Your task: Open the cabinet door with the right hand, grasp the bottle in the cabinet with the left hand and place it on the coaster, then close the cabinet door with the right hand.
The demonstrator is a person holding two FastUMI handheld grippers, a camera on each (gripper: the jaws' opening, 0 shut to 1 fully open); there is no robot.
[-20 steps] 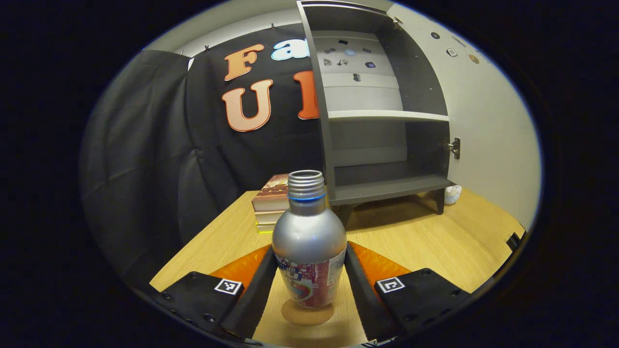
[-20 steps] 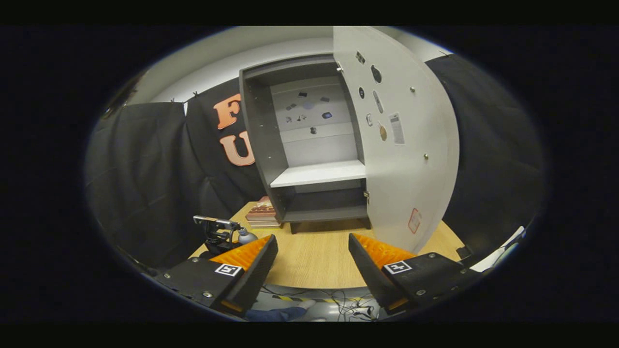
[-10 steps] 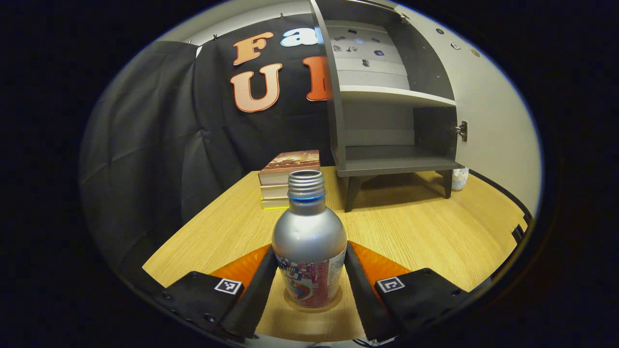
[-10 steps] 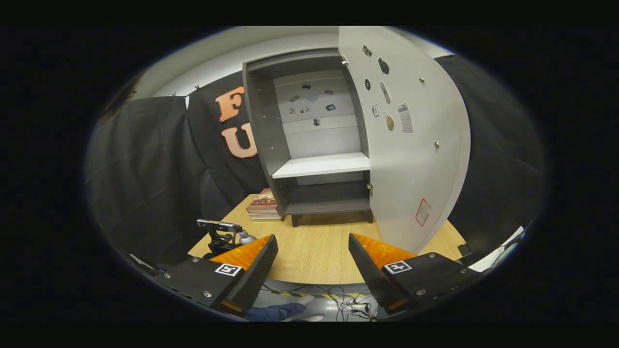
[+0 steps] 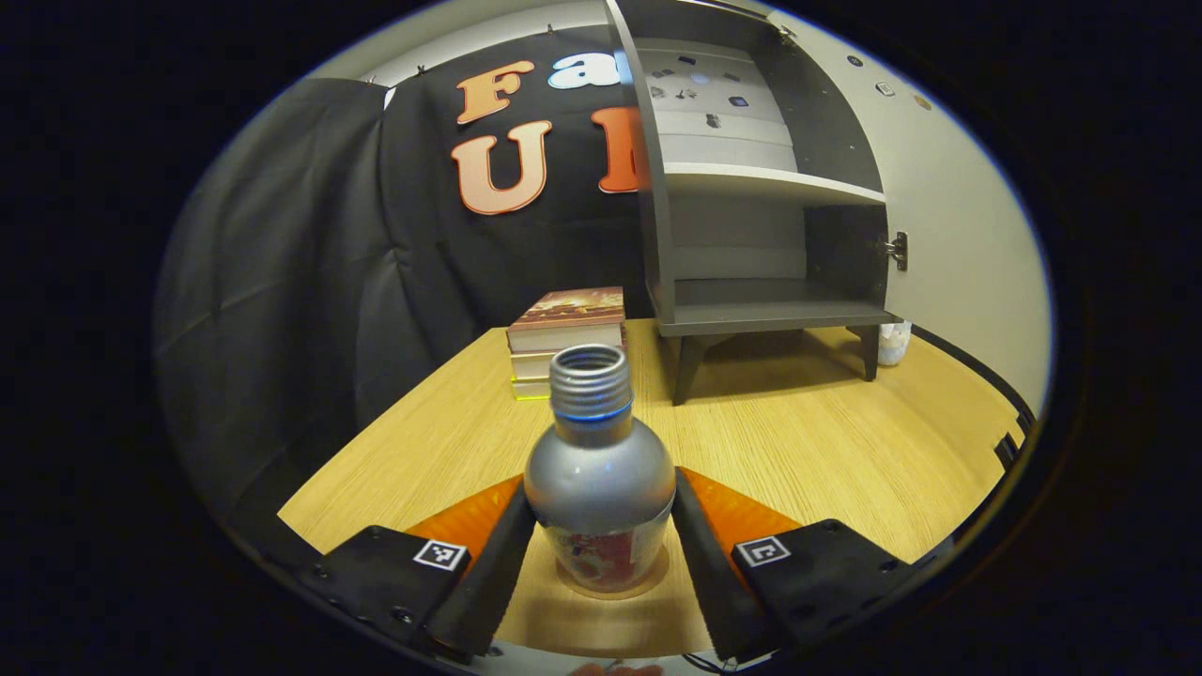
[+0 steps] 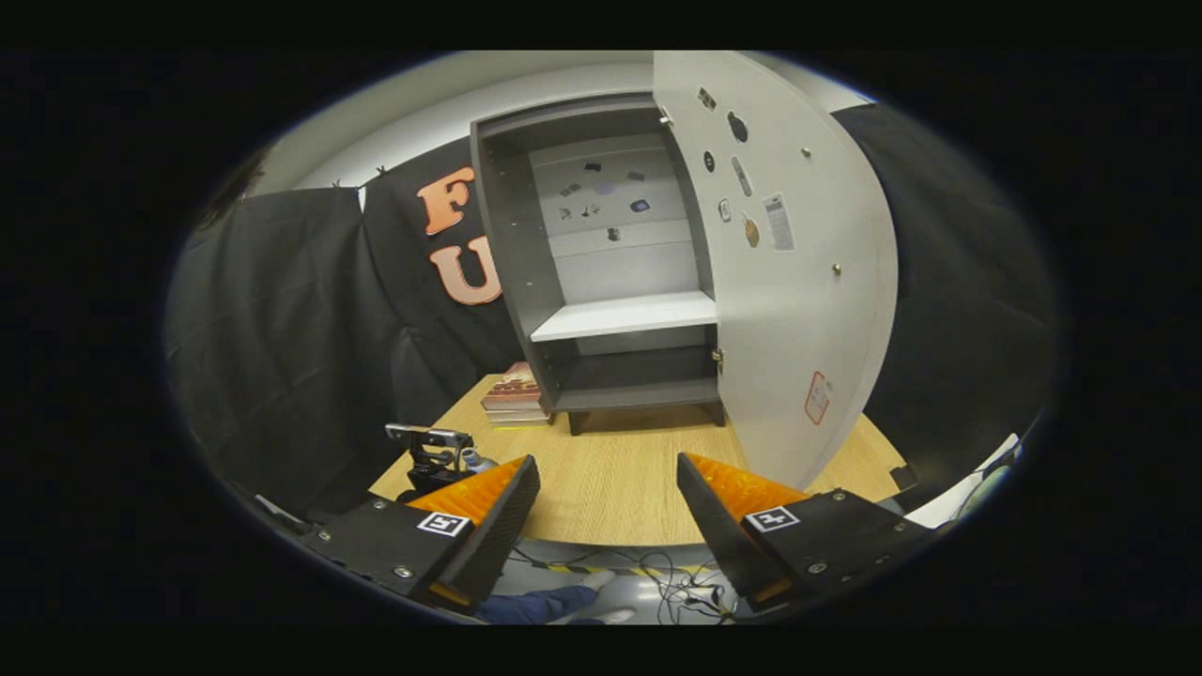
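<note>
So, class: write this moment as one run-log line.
left gripper: shut on bottle, on coaster | right gripper: open | cabinet door: open

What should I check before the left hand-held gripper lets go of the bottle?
1. Bottle stands on the coaster: ok.
2. Bottle upright: ok.
3. Left hand-held gripper holds the bottle with both fingers: ok.
4. Table free around the bottle for backing off: ok.
5. Door open, waiting to be closed: ok.
6. Right hand-held gripper open and holding nothing: ok.
</note>
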